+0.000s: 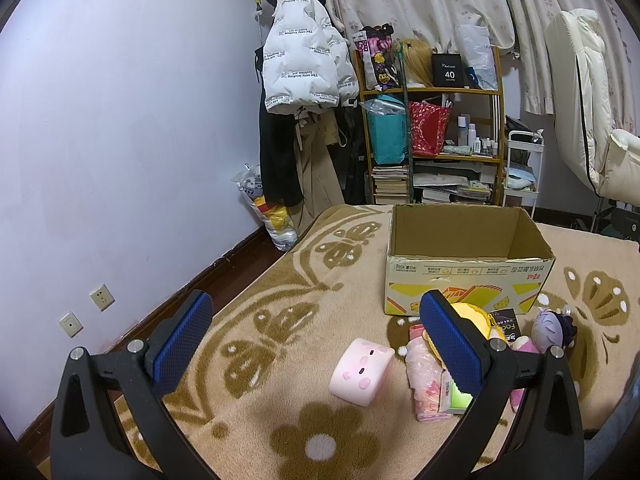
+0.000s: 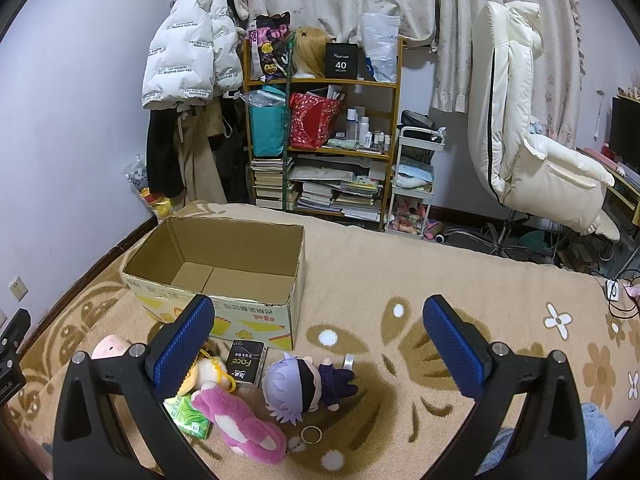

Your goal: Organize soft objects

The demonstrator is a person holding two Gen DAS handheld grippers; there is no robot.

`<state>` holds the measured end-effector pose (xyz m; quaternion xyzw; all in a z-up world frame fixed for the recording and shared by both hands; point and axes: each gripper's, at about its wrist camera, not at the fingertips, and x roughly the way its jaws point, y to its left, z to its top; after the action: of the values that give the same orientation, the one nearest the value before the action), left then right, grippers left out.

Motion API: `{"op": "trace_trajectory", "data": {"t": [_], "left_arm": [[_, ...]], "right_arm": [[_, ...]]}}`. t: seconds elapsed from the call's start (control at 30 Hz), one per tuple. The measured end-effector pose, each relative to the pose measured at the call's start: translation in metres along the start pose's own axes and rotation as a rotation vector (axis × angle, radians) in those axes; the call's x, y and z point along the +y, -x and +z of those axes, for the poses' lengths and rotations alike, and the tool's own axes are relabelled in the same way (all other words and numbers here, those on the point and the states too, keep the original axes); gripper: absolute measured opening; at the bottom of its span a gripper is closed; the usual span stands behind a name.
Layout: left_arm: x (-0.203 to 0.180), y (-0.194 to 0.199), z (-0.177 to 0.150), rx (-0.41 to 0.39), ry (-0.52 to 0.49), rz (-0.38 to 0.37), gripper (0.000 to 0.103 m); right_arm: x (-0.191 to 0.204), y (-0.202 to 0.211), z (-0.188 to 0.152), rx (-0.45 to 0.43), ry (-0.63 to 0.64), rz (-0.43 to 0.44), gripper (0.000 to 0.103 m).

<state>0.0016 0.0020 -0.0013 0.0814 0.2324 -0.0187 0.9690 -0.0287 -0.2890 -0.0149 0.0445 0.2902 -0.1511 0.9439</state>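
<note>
- Bed blanket (image 2: 460, 280), beige with brown butterfly and flower print, carries everything; purple wall on the left.
- Cardboard box (image 2: 224, 276), open top, nothing visible inside, sits on the blanket toward the far left in the right wrist view; also seen at (image 1: 468, 264), yellow print on its front face.
- Left gripper (image 1: 316, 344): jaws wide apart, blue pads bare, holding nothing, hovering above the blanket with the pink pig toy between its fingers in view.
- Right gripper (image 2: 318, 344): jaws wide apart, nothing gripped, hovering over the toy pile in front of the box.
- Pink plush bear (image 2: 240, 428) lies flat on the blanket, near side of the pile, touching the green packet.
- Purple-haired doll (image 2: 300, 388) lies on its side just right of the bear, dark clothes; shows at (image 1: 554, 326) too.
- Pink pig toy (image 1: 360, 372), rounded block shape with a face, lies alone left of the pile; its edge peeks at (image 2: 110, 346).
- Pink wrapped pack (image 1: 424, 380) lies beside the pig toy, partly behind the left gripper's finger.
- Black "Face" packet (image 2: 245, 362) lies flat, just in front of the box.
- Green tissue packet (image 2: 188, 416) sits partly under the bear.
- Yellow plush (image 2: 204, 372) with yellow strap, mostly hidden behind the finger.
- Small ring (image 2: 311, 435) lies on the blanket near the doll.
</note>
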Motion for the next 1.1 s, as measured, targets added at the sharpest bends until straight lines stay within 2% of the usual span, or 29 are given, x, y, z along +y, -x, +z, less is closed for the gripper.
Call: {"op": "trace_trajectory", "data": {"t": [0.43,0.77,1.1], "left_arm": [[0.002,-0.004,-0.009,0.011,-0.005,0.003,0.102],[0.001,-0.020,-0.008,0.090,-0.020,0.021,0.102],[0.006,-0.042,-0.002,0.173,0.002,0.013,0.102]], "right_arm": [[0.000,0.001,-0.001,0.008,0.001,-0.002,0.103],[0.002,-0.007,0.002,0.028,0.008,-0.003,0.103],[0.001,-0.027,0.011,0.111,-0.004,0.012,0.103]]}}
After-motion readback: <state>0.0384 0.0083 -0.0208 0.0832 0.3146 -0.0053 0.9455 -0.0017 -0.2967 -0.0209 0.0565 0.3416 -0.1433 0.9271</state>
